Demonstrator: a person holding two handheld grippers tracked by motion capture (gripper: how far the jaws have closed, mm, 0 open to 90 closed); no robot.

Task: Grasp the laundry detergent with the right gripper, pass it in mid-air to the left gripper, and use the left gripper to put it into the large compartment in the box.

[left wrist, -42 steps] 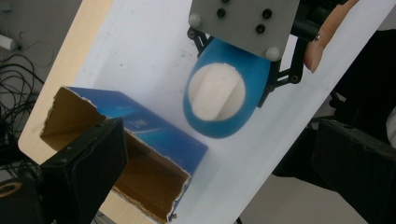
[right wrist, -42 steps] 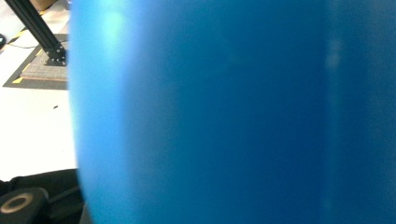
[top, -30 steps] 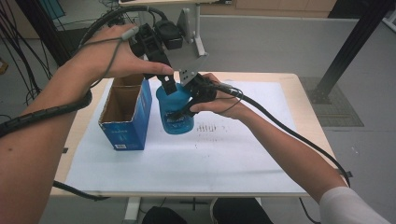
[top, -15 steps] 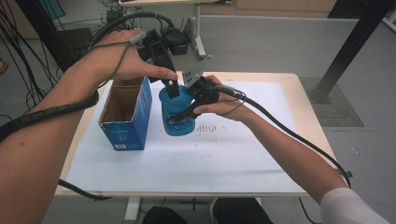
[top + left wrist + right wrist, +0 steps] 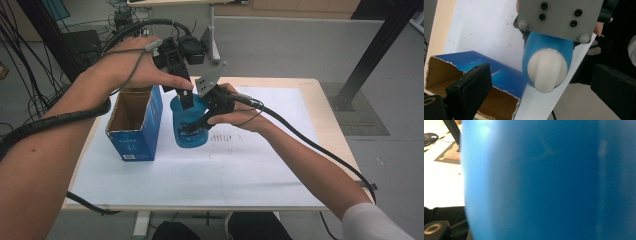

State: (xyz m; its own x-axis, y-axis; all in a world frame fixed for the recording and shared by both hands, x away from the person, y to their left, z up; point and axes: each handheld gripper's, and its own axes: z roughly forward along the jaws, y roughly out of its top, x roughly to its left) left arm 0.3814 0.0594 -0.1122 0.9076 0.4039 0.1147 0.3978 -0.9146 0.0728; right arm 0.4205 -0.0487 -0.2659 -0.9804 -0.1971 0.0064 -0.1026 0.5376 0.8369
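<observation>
White paper (image 5: 240,165) on pale wooden table (image 5: 327,120) (grey floor (image 5: 300,50)); right gripper (image 5: 200,122) jaws clamping blue container (image 5: 187,131), left gripper (image 5: 182,95) jaws apart.

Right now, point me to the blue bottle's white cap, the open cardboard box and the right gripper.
white cap (image 5: 547,70): left gripper view, middle of its raised ridge.
cardboard box (image 5: 136,142): high view, blue front wall.
right gripper (image 5: 196,126): high view, at the jaw tips, against the blue bottle (image 5: 186,137).
</observation>
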